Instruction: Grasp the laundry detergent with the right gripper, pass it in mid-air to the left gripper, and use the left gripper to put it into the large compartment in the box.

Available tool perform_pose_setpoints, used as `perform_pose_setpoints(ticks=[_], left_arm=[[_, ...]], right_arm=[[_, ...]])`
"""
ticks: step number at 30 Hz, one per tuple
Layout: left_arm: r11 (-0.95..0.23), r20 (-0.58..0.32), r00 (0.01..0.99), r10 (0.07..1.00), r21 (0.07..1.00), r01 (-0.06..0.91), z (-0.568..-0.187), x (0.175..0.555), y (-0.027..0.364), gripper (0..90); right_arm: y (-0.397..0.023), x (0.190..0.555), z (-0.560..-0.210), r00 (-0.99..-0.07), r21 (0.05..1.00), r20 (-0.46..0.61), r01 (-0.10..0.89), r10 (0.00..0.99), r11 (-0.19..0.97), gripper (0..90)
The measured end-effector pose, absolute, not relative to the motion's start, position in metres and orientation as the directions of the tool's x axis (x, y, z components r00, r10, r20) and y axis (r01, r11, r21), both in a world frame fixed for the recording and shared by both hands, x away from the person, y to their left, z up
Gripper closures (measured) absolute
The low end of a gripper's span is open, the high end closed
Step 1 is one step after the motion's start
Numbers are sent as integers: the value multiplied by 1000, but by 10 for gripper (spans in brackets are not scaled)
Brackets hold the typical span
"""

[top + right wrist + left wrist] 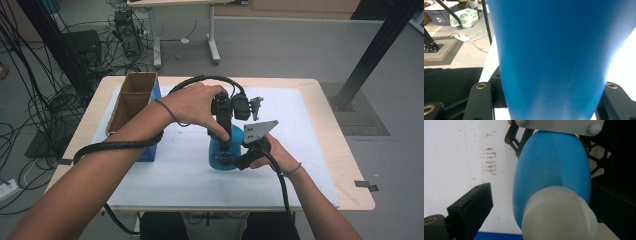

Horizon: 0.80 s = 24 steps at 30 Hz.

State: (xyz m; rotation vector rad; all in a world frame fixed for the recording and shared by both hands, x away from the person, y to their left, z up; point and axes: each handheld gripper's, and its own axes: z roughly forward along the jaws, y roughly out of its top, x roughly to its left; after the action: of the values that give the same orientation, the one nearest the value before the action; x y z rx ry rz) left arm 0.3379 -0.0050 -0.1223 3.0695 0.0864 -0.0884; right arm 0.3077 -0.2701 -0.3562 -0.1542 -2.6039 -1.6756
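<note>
— On the table (310,150), middle of the white sheet: item one?
— Blue bottle (223,150), upright, with a white cap (559,215) on top.
— Right of the blue bottle?
— Right gripper (234,159), pinching the bottle's body; both black jaws press its sides in the right gripper view.
— Above the blue bottle?
— Left gripper (223,134), pointing down at the cap, jaws spread; one jaw stands clear to the side of the cap, the other close beside it.
— Left of the blue bottle?
— Open cardboard box (131,100), well apart, near the table's edge.
</note>
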Motion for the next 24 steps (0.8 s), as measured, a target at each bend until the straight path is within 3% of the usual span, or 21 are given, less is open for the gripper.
perform_pose_setpoints(ticks=[11, 24], left_arm=[[-996, -58, 997, 58, 60, 62, -127, 337, -7, 79], [-997, -70, 997, 39, 61, 43, -126, 338, -6, 324]], right_arm=[[-270, 306, -356, -995, 907, 83, 102, 63, 408, 415], [-270, 306, -355, -994, 907, 87, 105, 62, 408, 415]])
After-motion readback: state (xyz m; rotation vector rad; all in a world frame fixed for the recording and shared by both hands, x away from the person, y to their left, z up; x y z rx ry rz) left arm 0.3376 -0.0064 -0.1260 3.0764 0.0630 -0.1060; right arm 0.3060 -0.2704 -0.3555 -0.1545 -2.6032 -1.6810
